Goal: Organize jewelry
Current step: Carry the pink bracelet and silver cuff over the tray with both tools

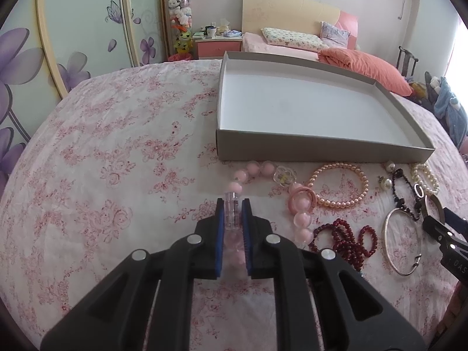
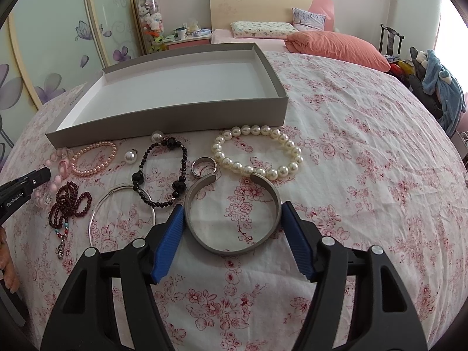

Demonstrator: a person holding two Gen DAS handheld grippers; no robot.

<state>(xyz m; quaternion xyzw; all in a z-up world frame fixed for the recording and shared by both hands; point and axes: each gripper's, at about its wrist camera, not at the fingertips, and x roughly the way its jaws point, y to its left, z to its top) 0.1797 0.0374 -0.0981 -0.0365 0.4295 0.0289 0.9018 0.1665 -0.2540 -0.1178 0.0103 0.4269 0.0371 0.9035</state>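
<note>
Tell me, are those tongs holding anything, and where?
The left tongs pinch the pink bead bracelet at its clear beads. The right tongs straddle the open silver metal cuff; whether they grip is unclear.

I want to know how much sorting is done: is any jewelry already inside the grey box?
No, the grey box shows only its bare white floor, and the white pearl bracelet and other pieces lie on the floral sheet.

Left tool angled downward, blue pads nearly together, clamped tight. Right tool angled downward, pads spread wide apart.
</note>
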